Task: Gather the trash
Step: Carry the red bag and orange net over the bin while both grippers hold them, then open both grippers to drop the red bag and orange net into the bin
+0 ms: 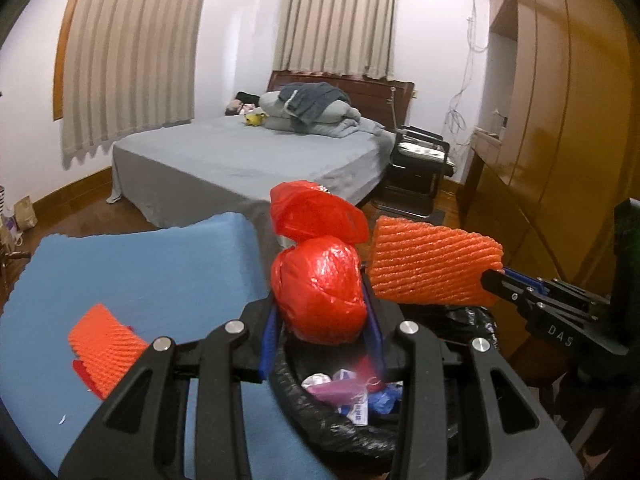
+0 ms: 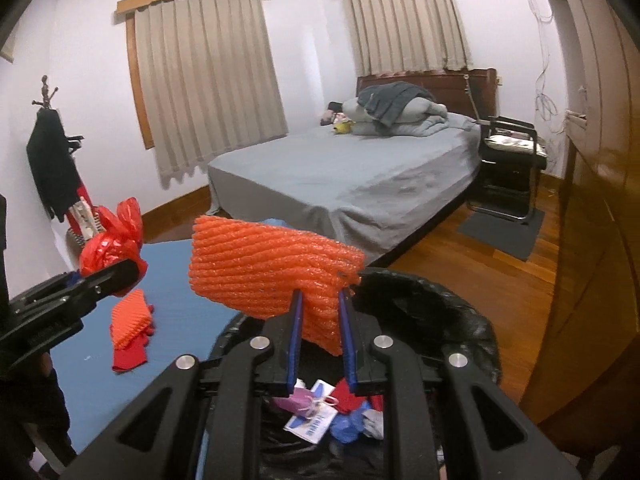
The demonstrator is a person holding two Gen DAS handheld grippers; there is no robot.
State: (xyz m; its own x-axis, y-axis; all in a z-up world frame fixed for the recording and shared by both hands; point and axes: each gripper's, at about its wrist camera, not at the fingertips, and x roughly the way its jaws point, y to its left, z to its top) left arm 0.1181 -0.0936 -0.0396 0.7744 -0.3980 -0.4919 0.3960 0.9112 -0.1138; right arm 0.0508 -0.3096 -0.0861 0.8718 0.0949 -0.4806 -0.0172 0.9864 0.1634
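My left gripper is shut on a knotted red plastic bag, held above the black-lined trash bin. It also shows in the right wrist view. My right gripper is shut on an orange foam net, held over the bin's rim; the net also shows in the left wrist view. Another orange foam net lies with a red scrap on the blue mat.
The bin holds several wrappers and scraps. A grey bed stands behind. A black chair, a wooden wardrobe and a floor mat are at right. A coat rack stands at left.
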